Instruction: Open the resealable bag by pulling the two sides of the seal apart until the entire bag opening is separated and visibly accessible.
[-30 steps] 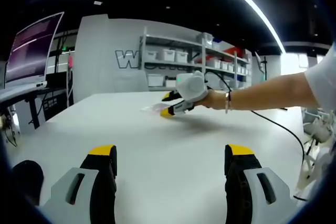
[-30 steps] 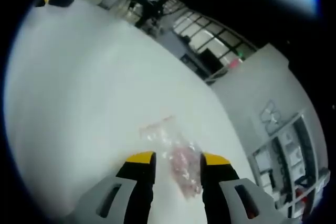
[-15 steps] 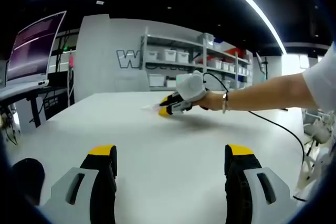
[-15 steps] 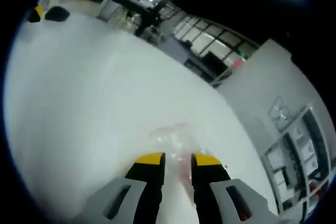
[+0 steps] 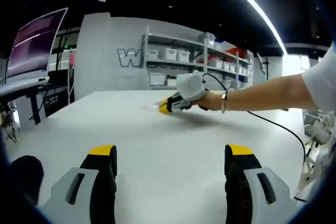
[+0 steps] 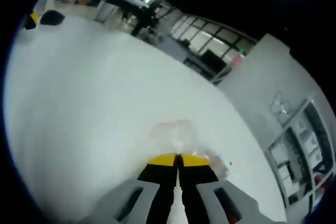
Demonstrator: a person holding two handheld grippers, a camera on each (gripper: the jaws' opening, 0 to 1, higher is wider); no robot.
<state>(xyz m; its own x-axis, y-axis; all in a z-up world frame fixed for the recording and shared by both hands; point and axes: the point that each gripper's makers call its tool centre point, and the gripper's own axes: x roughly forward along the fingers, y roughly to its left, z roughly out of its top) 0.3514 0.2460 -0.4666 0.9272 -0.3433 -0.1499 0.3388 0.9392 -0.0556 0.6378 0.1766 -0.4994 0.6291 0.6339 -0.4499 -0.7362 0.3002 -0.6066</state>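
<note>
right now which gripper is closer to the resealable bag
Right. The right gripper has its jaws closed on the resealable bag at its near edge. The left gripper sits open, well back across the white table from it.

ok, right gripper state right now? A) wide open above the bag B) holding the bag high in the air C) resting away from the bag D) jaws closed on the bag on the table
D: in the right gripper view the right gripper has its yellow-tipped jaws together on the clear bag, which lies on the white table.
</note>
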